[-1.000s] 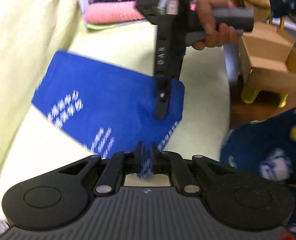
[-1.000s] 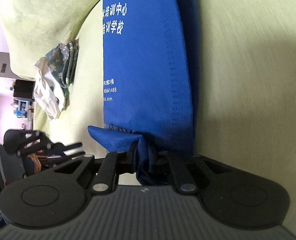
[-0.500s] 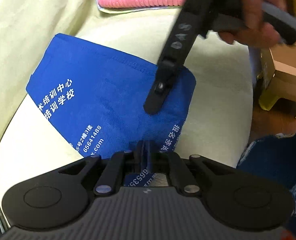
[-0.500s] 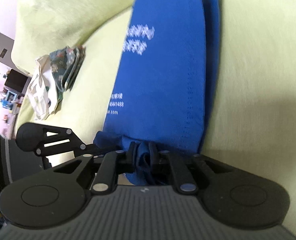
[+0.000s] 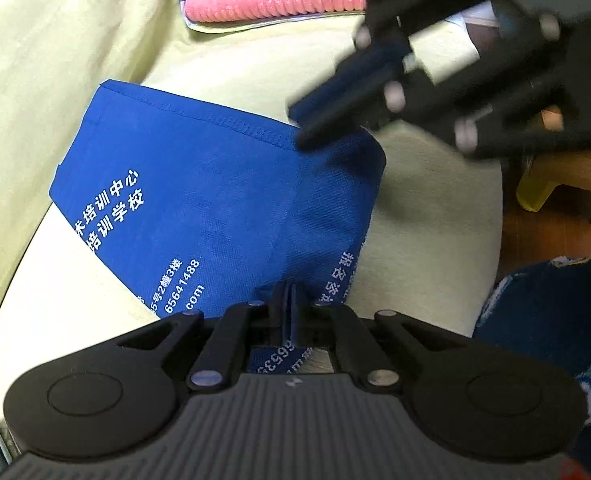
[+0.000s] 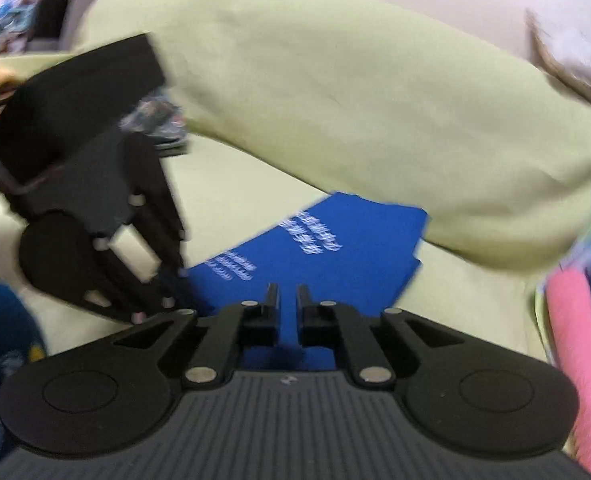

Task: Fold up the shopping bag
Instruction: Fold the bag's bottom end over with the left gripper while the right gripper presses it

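A blue shopping bag (image 5: 215, 200) with white print lies folded on the pale green sofa seat (image 5: 427, 240). My left gripper (image 5: 289, 300) is shut on the bag's near edge, and a strip of it shows under the fingers. In the right wrist view the left gripper (image 6: 173, 280) sits at the bag's (image 6: 355, 248) left corner. My right gripper (image 6: 287, 300) hovers over the bag; its jaws are closing, a narrow gap remains and nothing is pinched between them. Seen from the left wrist, the right gripper (image 5: 303, 128) is blurred above the bag's far edge.
A pink ribbed cloth (image 5: 279, 0) lies under other folded cloths at the far end of the seat. The sofa's back cushion (image 6: 375, 120) rises behind the bag. Beyond the seat's right edge stands a yellow-legged stool (image 5: 555, 188) on a wooden floor, near dark blue patterned fabric (image 5: 555, 320).
My right gripper let go of the bunched blue fabric, rolled over and lifted away above the bag's far edge. The left gripper kept its hold, sinking slightly. The bag stayed flat.
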